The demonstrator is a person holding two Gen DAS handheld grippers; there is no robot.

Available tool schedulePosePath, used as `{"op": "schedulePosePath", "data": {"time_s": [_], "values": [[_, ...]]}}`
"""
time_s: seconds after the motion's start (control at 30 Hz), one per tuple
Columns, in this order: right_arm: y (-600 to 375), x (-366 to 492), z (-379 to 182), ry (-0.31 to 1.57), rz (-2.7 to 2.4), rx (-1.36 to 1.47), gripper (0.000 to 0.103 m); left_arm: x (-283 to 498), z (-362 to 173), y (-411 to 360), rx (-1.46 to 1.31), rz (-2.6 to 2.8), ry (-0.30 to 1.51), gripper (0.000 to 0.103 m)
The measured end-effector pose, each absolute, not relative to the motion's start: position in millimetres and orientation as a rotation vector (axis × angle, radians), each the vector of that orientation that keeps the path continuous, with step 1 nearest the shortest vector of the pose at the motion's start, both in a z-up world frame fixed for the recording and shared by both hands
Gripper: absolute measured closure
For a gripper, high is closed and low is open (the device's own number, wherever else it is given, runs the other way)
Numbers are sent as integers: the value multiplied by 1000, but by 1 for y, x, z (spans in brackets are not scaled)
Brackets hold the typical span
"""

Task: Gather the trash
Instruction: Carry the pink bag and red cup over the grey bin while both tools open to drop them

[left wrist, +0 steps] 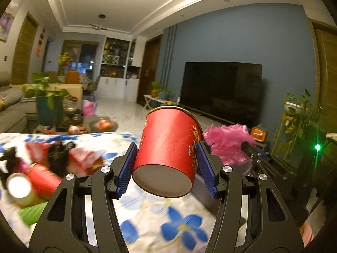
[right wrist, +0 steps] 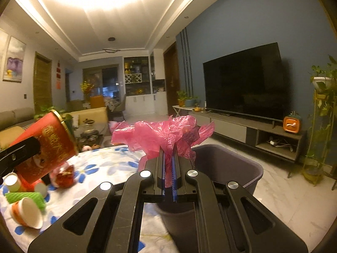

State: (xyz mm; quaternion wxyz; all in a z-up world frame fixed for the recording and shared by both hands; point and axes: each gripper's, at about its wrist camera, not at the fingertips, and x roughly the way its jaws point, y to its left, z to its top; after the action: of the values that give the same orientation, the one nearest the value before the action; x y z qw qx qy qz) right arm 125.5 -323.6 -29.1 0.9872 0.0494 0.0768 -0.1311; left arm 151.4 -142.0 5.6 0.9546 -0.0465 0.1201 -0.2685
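Left gripper [left wrist: 166, 164]: red paper cup [left wrist: 168, 154] clamped tilted between its blue pads, above the floral tablecloth [left wrist: 147, 221]. Right gripper [right wrist: 169, 168]: fingers closed on pink plastic bag [right wrist: 162, 135], beside the grey bin [right wrist: 231, 164]. Other cups [right wrist: 27, 213] lie on that tablecloth.

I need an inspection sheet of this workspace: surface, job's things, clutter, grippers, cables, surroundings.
Surface: table under white cloth with blue flowers.
Job's things: red cylindrical paper tub, crumpled pink plastic bag, dark grey plastic bin beside the table.
Clutter: paper cups, green ribbed roll, red wrappers on the cloth.
Grippers: left gripper clamps the tub; right gripper pinches the bag.
Cables: some on the TV stand shelf.
Surroundings: black television, potted plants, sofa.
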Motion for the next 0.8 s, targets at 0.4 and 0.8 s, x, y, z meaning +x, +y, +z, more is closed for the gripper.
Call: {"op": "schedulePosePath", "data": {"time_s": [0.4,0.8], "values": [[-351,150,-47,197,-290,129,97,215,-13,-207,-102,-593,284,47],[-370,171,-60,258,-267,173,97,236,-27,-235,-120,-616,321,47]]}}
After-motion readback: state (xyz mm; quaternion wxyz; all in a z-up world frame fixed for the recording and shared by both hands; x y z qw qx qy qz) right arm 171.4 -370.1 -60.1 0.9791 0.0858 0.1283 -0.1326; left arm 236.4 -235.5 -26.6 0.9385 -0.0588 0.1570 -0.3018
